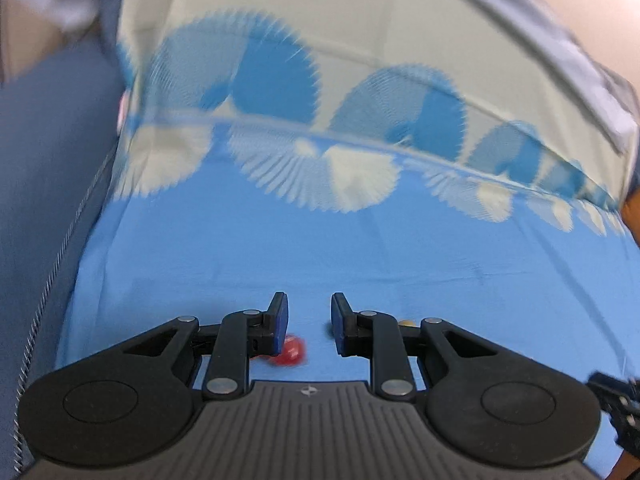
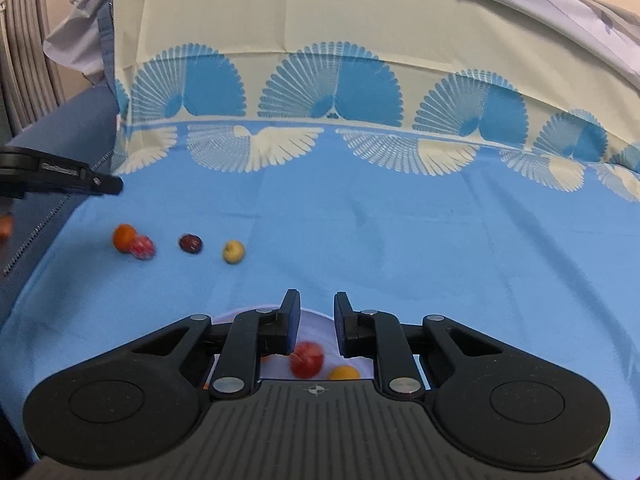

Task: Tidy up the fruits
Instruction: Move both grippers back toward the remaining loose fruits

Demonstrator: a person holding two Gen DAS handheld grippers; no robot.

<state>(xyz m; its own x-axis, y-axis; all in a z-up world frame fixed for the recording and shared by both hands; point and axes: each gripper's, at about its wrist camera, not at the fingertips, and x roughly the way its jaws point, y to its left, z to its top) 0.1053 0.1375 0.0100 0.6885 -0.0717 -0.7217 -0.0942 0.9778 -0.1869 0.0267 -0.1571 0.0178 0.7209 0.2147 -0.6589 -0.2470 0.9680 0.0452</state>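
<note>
Blue fan-patterned cloth [image 2: 360, 240], draped backrest [image 2: 320, 20]

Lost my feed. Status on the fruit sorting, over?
Both hand-held grippers empty. Red fruit and orange one in white dish. Four fruits loose on blue cloth. Nothing blocking.

My left wrist camera looks forward and down along my left gripper [image 1: 308, 322], close over the light blue cotton cloth with cream fan pattern [image 1: 360, 248]. My right wrist camera faces likewise; both views share that cloth.
</note>
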